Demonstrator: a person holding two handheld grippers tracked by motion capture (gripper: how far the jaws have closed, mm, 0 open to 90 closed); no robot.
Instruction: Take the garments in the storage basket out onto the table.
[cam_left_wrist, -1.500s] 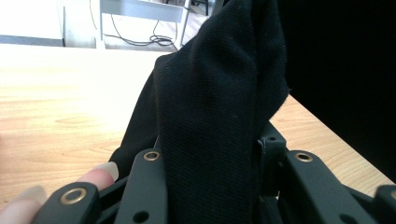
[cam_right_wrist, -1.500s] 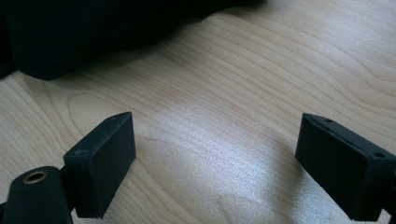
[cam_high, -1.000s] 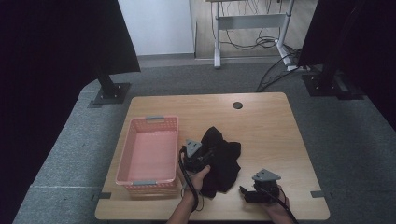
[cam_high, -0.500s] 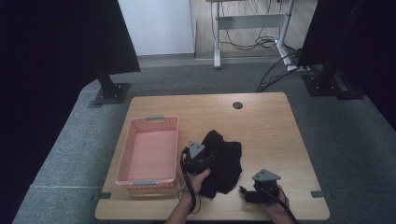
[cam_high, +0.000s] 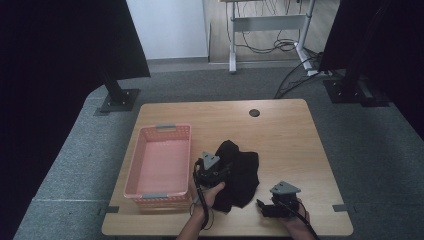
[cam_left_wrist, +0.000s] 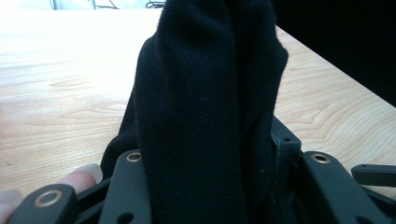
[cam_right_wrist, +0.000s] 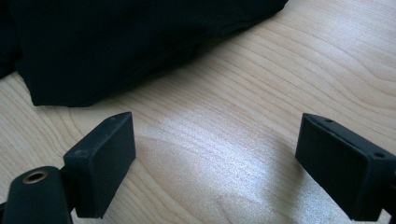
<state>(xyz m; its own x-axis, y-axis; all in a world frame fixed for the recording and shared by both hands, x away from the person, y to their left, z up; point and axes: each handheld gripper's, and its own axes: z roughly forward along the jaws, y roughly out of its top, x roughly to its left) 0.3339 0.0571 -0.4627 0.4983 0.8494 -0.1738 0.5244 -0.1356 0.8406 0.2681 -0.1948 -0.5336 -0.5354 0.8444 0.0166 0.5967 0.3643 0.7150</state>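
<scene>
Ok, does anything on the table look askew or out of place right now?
Only the black cloth: it lies crumpled on the table beside the pink basket, one fold bunched up between the left hand-held gripper's jaws, which have just been opening.

Black cloth (cam_high: 240, 172): dark knit fabric, crumpled in loose heap on wooden table, just right of pink basket. Near edge bunched into upright fold (cam_left_wrist: 205, 116), apparently lifted slightly. Front hem (cam_right_wrist: 116, 60) flat on wood.

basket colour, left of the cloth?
Pink plastic lattice basket with grey handles; clearest in the high view.
</scene>
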